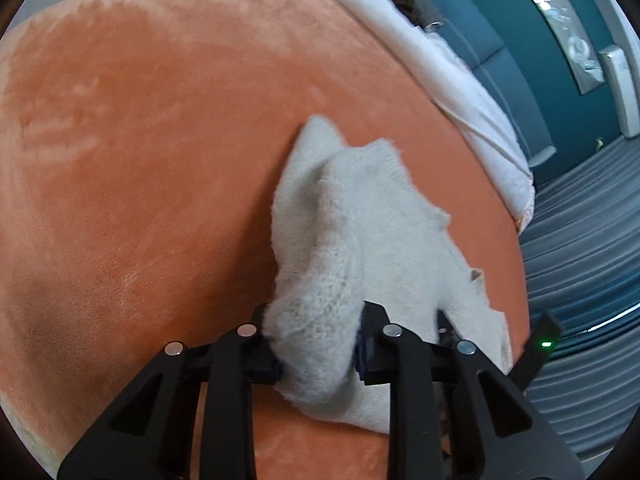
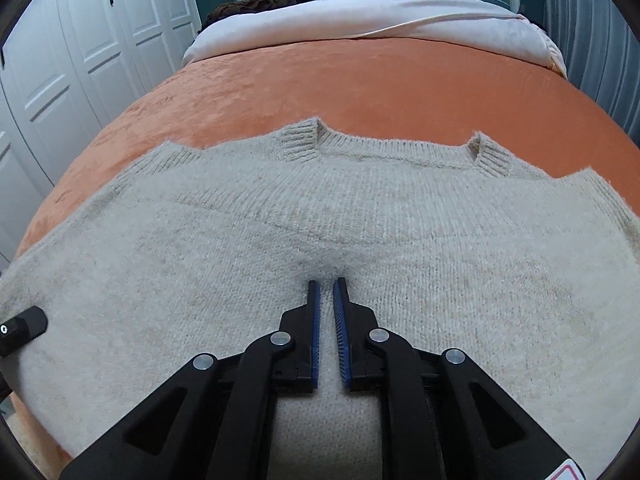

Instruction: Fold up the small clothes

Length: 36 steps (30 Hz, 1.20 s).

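The sweater (image 2: pixel 320 232) lies flat on the orange blanket (image 2: pixel 360 80), its collar at 12 o'clock in the right view. The left gripper (image 1: pixel 320 344) pinches a bunched fold of the knit between its jaws, at 6 o'clock in its view. The right gripper (image 2: pixel 326 284) has its jaws almost together, tips on the knit; whether they nip it I cannot tell
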Each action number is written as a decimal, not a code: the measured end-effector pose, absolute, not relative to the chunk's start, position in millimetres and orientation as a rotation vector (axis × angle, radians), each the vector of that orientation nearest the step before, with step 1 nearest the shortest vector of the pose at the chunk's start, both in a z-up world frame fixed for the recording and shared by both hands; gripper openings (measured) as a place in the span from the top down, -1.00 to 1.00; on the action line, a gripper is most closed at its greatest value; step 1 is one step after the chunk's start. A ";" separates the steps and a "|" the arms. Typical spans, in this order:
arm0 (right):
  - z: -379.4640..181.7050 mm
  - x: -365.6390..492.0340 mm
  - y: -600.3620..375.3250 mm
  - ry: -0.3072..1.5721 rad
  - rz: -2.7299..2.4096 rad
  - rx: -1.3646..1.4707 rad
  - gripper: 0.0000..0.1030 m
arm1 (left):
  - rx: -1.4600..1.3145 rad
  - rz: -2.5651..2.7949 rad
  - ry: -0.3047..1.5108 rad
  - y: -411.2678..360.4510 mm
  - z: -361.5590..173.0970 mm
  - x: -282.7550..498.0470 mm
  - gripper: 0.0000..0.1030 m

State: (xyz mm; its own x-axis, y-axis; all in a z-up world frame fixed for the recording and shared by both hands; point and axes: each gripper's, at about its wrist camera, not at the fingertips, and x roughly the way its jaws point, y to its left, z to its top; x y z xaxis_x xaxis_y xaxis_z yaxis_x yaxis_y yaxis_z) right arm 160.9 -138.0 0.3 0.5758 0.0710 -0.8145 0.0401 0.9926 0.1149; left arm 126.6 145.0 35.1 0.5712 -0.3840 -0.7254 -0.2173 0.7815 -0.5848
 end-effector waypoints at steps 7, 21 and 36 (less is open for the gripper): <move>16.0 153.0 -181.7 0.955 0.098 0.356 0.92 | -0.418 -0.318 0.827 45.7 134.4 125.7 0.56; 79.9 16.4 -364.4 0.863 -0.076 0.464 0.27 | -0.059 -0.622 1.012 -184.9 81.4 98.5 0.55; 77.4 47.1 -357.0 0.877 0.128 0.656 -0.27 | 0.110 -0.413 0.994 -109.8 56.7 60.6 -0.57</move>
